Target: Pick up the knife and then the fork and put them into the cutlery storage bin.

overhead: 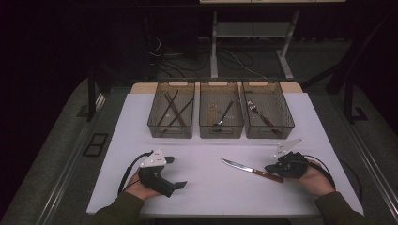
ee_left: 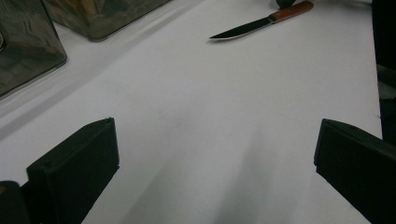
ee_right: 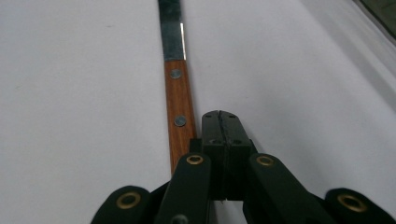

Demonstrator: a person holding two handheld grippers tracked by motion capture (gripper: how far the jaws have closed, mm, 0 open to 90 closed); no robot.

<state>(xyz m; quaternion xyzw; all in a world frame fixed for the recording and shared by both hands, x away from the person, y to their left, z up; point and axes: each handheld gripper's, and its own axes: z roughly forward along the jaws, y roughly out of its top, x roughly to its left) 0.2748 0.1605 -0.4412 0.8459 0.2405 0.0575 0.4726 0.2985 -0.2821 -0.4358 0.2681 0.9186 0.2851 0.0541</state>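
A knife with a wooden handle and a steel blade lies flat on the white table, blade pointing left. My right gripper rests at the handle's end. In the right gripper view its jaws are pressed together with nothing between them, and the riveted knife handle runs alongside the gripper on its left. My left gripper lies on the table at the front left, jaws spread wide and empty. In its own view, the knife lies far ahead.
Three clear bins stand in a row at the back of the table: the left bin holds chopsticks, the middle bin a spoon, the right bin a fork. Hands and sleeves enter from the front edge.
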